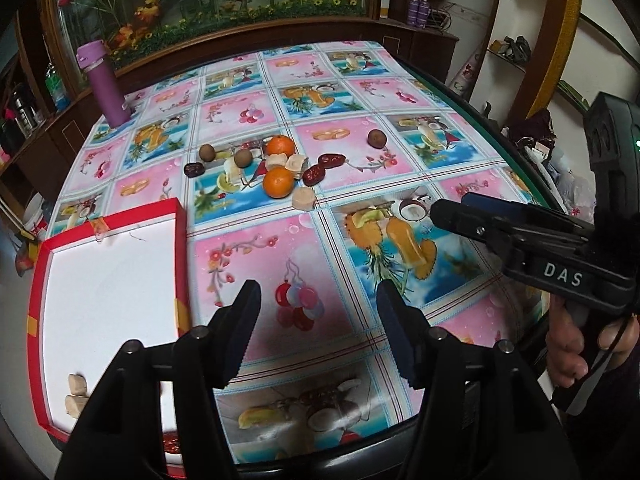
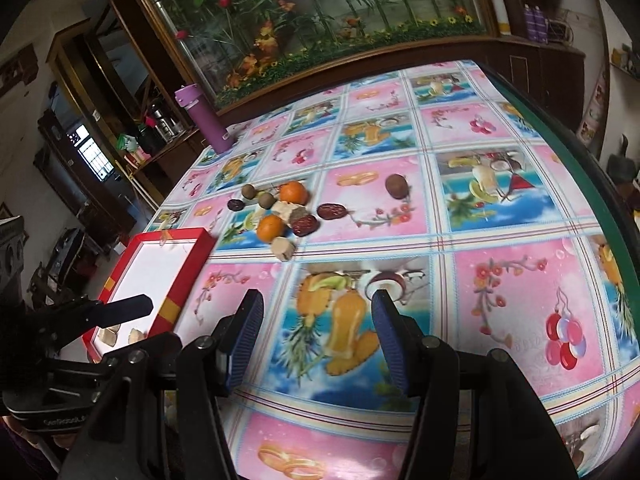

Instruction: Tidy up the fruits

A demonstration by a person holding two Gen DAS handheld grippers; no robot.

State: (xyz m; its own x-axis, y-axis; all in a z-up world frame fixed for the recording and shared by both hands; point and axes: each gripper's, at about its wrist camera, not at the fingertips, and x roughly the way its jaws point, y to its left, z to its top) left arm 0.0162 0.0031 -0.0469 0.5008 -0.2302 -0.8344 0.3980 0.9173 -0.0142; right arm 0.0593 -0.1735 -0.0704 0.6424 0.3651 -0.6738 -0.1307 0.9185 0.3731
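Between both open grippers and the fruit pile [image 1: 276,168] the tablecloth [image 1: 304,248] lies bare, so the way forward is free. The red tray [image 1: 182,240] stands on the left side, its wall raised. The purple bottle [image 1: 105,84] stands upright at the far left corner, well apart from the pile.

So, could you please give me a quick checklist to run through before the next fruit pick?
1. Left gripper open and holding nothing: ok.
2. Right gripper open and holding nothing: ok.
3. Red tray has bare room inside: ok.
4. Beige pieces already lie in the tray's near corner: ok.
5. Nearest loose beige piece free of neighbours: not ok, it sits right by an orange.
6. Lone brown fruit stands apart from the pile: ok.
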